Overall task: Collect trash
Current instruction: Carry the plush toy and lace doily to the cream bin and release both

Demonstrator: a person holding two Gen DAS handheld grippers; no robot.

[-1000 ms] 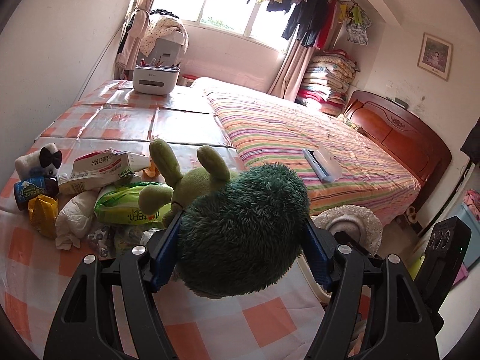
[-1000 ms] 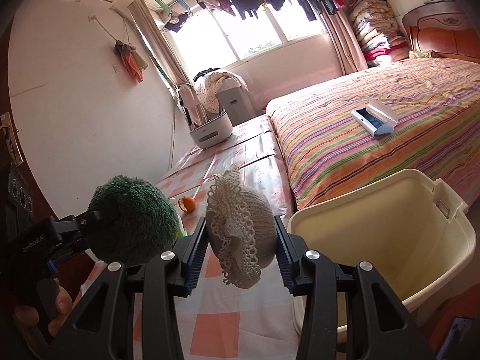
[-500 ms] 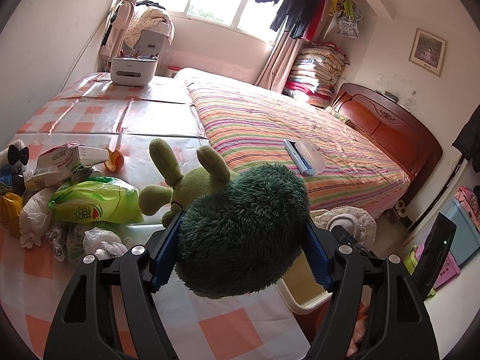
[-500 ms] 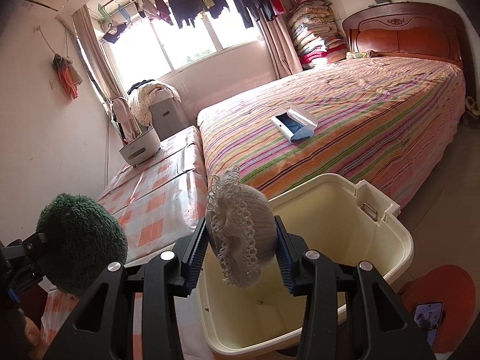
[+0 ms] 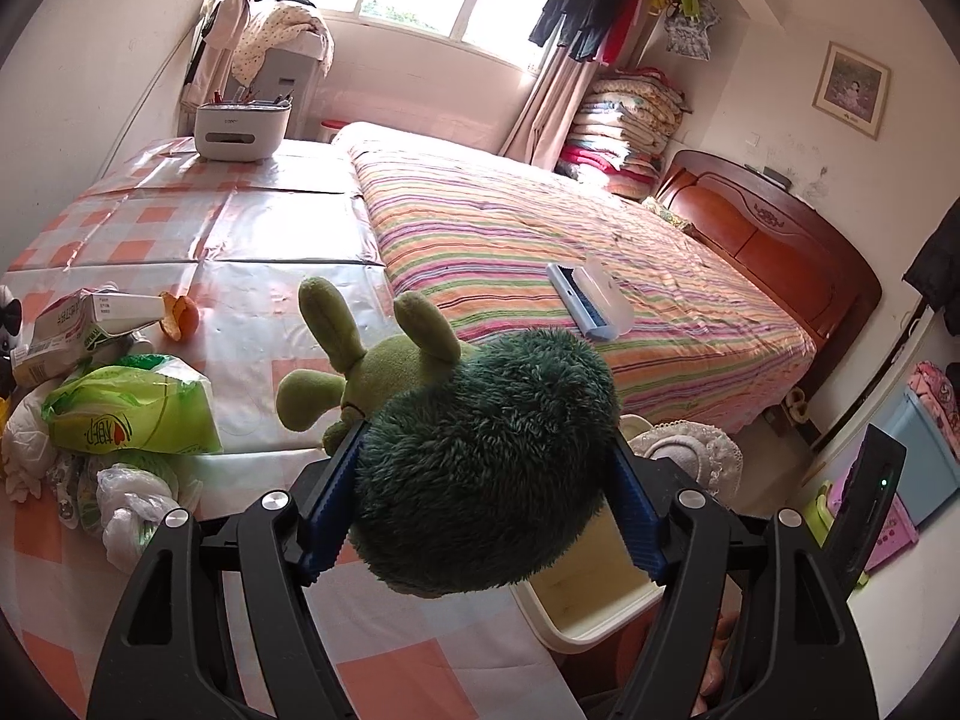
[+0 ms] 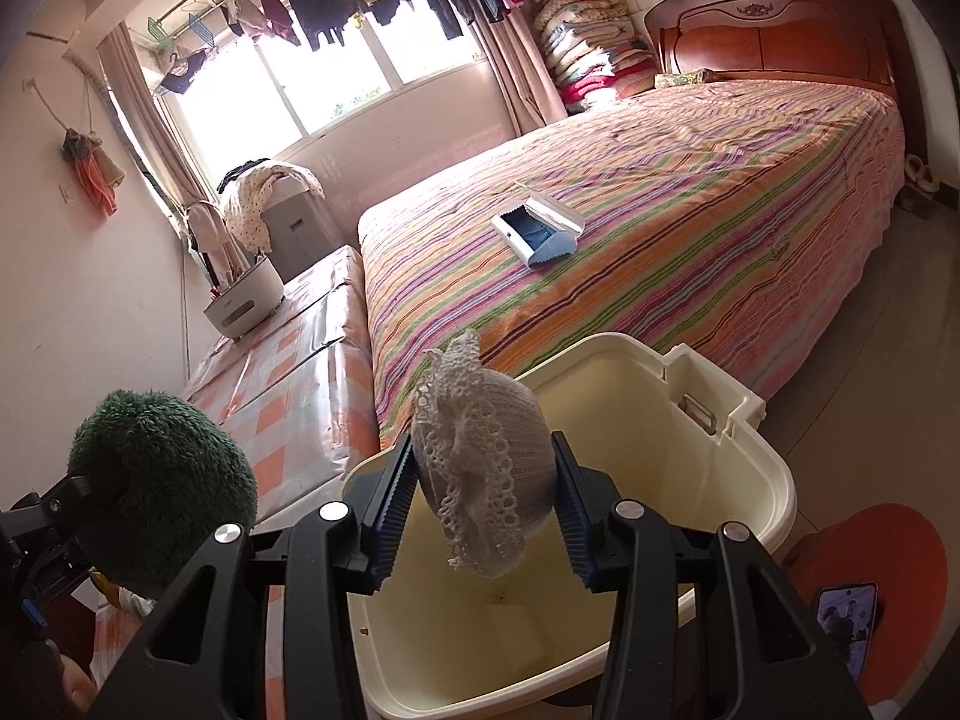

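A striped bed (image 6: 660,204) is seen filling the right and far part of the room, with a checked-cloth table (image 5: 198,240) butted against its side. A cream plastic bin (image 6: 744,456) is placed on the floor at the table's end, seen open-topped under the right gripper. In the left view only a corner of the bin (image 5: 576,618) is shown below the toy.

The left gripper (image 5: 480,504) is held over the table's near edge, tilted downward, pointing toward the bed. Its blue pads are pressed on both sides of a dark green plush toy (image 5: 486,462), whose lighter green limbs are stuck out forward. In the right view the same toy (image 6: 162,480) is seen off to the left, level with the bin's rim and beside it.

The right gripper (image 6: 483,504) is angled down over the bin's mouth. A white crocheted cap (image 6: 486,468) is clamped between its pads, lace edge hanging down.

A trash pile is left on the table: green wrapper (image 5: 132,414), carton (image 5: 78,324), orange peel (image 5: 180,315).
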